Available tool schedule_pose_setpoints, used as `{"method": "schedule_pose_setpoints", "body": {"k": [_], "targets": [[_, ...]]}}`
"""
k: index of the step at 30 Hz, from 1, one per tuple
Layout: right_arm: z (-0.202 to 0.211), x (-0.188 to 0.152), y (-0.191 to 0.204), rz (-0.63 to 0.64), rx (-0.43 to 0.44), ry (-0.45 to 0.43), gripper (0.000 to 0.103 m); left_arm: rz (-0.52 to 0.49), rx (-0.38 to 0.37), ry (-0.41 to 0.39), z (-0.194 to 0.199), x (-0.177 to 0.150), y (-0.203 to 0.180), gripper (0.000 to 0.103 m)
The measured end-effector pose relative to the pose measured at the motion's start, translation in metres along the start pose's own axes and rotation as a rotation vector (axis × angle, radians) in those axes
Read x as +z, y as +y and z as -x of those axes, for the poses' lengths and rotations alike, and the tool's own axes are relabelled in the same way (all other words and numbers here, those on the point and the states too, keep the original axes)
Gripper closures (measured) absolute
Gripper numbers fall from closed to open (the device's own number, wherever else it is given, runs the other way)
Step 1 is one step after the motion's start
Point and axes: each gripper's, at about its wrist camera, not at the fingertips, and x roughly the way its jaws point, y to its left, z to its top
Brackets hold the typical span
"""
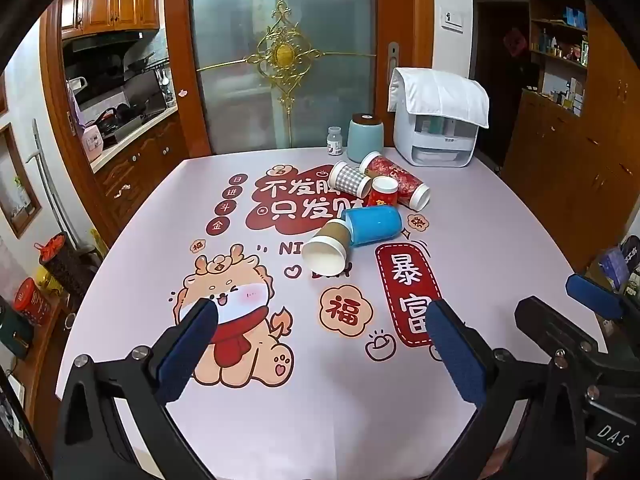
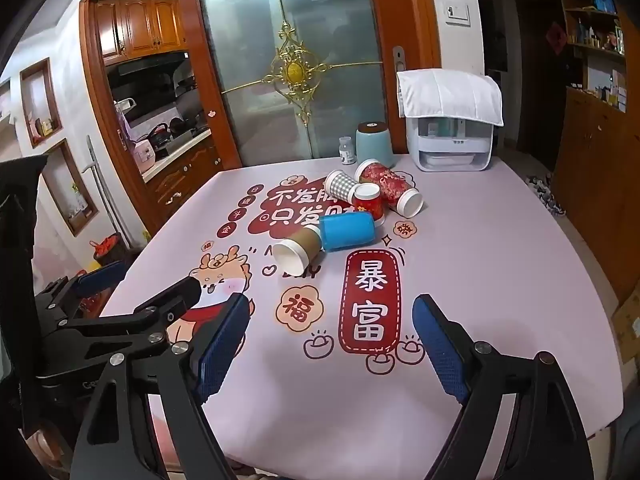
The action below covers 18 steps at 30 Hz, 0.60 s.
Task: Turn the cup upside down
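At mid-desk (image 1: 248,432), five cups lie toppled in a cluster; nearest is the brown cup (image 1: 326,250), mouth toward the cameras. Left claw (image 1: 320,344) and right claw (image 2: 332,344) hover apart, empty, well short. Best approach: grip the brown cup's sidewall, avoiding the touching blue cup (image 1: 374,225).

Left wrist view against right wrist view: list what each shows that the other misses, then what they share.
Only the left wrist view shows the red canister beside the table. Only the right wrist view shows the wall niches and a cardboard box on the floor. Both share five tipped cups, among them the brown cup and blue cup, with the open left gripper and right gripper short of them.
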Motion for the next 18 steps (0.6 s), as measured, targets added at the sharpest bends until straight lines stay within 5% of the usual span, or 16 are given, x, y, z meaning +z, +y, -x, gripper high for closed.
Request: {"method": "schedule_pose_setpoints", "body": {"k": [18], "targets": [[-0.010,-0.002,-0.001,-0.004,0.000,0.016,0.018,0.007,-0.013,0.021,-0.009,-0.004,-0.001,0.002]]}}
